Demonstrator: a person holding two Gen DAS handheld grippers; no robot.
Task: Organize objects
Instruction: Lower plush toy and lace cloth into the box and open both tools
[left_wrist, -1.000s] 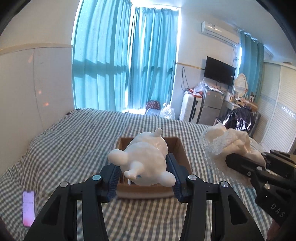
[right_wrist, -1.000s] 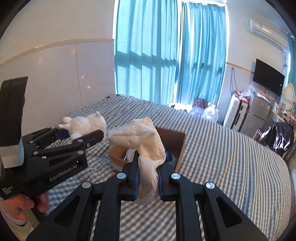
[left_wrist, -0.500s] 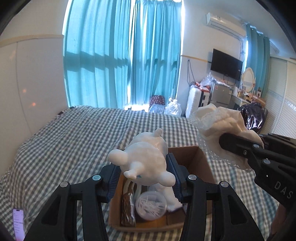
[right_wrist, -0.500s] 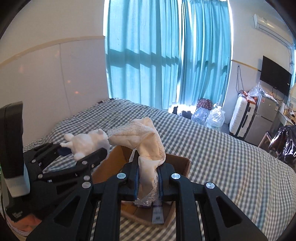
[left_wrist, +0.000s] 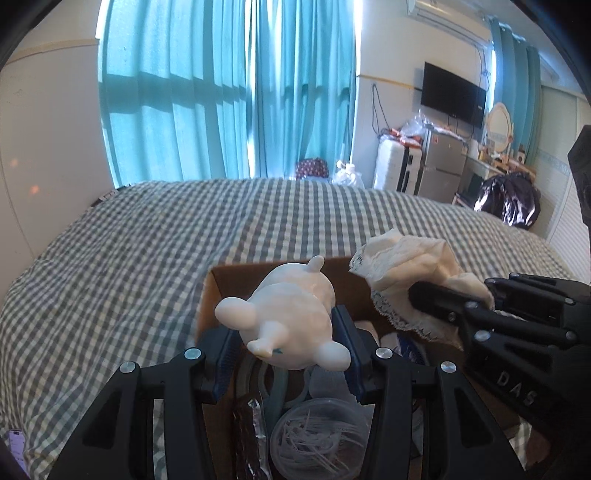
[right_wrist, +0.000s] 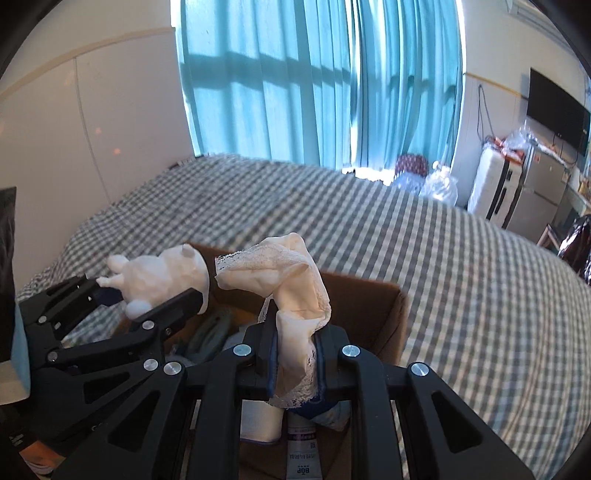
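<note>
A white animal figurine (left_wrist: 291, 317) is clamped between the pads of my left gripper (left_wrist: 288, 341), which is shut on it and hovers over a brown cardboard box (left_wrist: 236, 275) on the bed. My right gripper (right_wrist: 295, 345) is shut on a cream lace-edged cloth (right_wrist: 291, 269) that sticks up from its jaws above the same box (right_wrist: 364, 301). The figurine (right_wrist: 162, 275) and left gripper show at the left of the right wrist view. The cloth (left_wrist: 410, 264) and the right gripper (left_wrist: 454, 301) sit to the right of the figurine in the left wrist view.
Inside the box lie a round clear container of thin sticks (left_wrist: 319, 437), a dark wrapped bar (left_wrist: 247, 439) and a tube (right_wrist: 303, 450). The grey checked bedspread (left_wrist: 129, 258) surrounds the box. A phone (left_wrist: 14, 443) lies at the near left. Teal curtains and a headboard wall stand behind.
Both grippers have come forward and down over the box with their loads. The box now fills the lower view and its contents show. The cloth has dropped lower beside the figurine.
</note>
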